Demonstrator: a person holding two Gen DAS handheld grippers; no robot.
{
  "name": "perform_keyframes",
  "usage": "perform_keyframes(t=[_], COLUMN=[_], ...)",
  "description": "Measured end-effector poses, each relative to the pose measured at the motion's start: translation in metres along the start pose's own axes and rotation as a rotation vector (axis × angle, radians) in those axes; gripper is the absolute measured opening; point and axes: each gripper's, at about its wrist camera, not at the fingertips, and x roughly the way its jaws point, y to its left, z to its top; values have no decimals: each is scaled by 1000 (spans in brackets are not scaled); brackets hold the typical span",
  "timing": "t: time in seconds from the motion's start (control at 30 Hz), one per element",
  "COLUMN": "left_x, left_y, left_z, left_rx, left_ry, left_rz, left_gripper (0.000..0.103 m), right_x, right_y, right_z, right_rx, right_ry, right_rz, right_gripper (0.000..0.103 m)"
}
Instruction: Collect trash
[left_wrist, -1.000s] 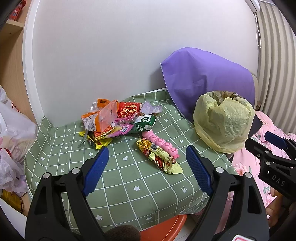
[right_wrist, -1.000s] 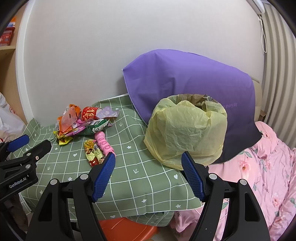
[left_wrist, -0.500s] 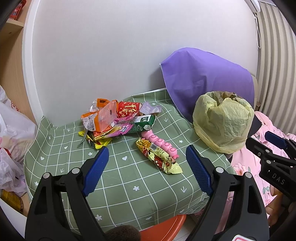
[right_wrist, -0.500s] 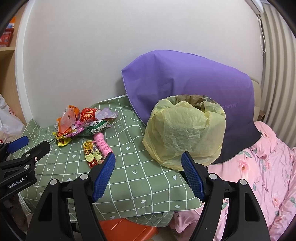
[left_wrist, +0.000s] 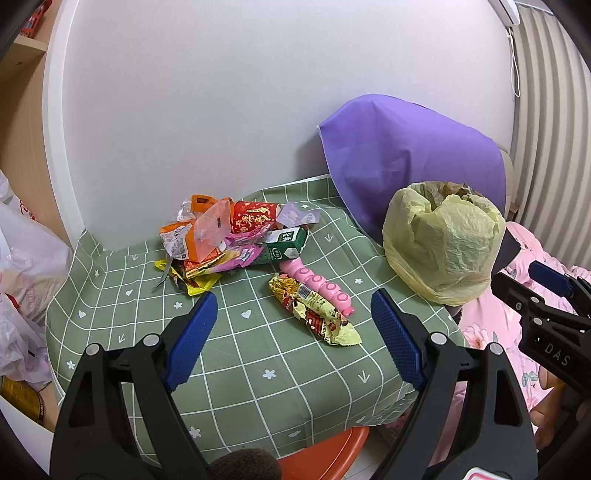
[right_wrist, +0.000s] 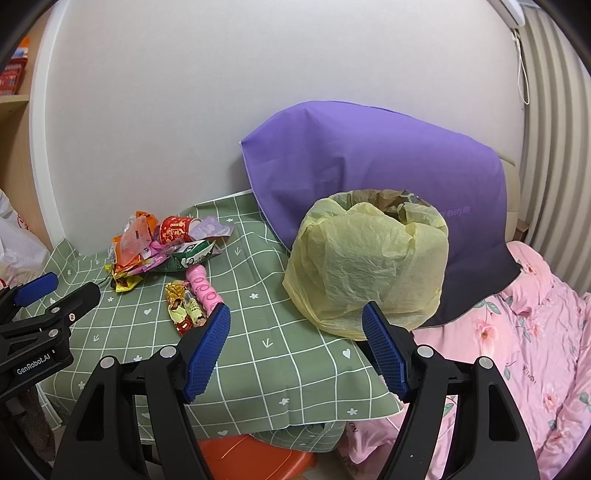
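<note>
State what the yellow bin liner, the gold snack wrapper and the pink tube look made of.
Bin liner: thin matte plastic film, by its fine crinkles and translucence.
Snack wrapper: likely metallised plastic foil; glossy, creased, printed.
Pink tube: probably hard moulded plastic, smooth with raised rings.

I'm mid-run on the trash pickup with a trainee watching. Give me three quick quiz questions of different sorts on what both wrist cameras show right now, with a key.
1. True or false: the left gripper is shut on a wrapper.
2. Multiple choice: the pink ridged stick lies A) inside the yellow-lined bin, B) on the green checked tablecloth beside the gold snack wrapper, C) on the pink bedding.
3. Fill in: the fingers of the right gripper are spread ____ and hold nothing.

Key: 1 false, it is open and empty; 2 B; 3 open.
</note>
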Motion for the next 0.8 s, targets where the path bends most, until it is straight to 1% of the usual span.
perform_keyframes(t=[0.8], left_x=[0], left_y=[0], left_z=[0], left_rx=[-3], left_ry=[0], left_rz=[-2], left_gripper=[81], right_x=[-1], right_y=[-1], right_z=[0], right_rx=[3], right_ry=[-2], right_rz=[-2], right_gripper=[70])
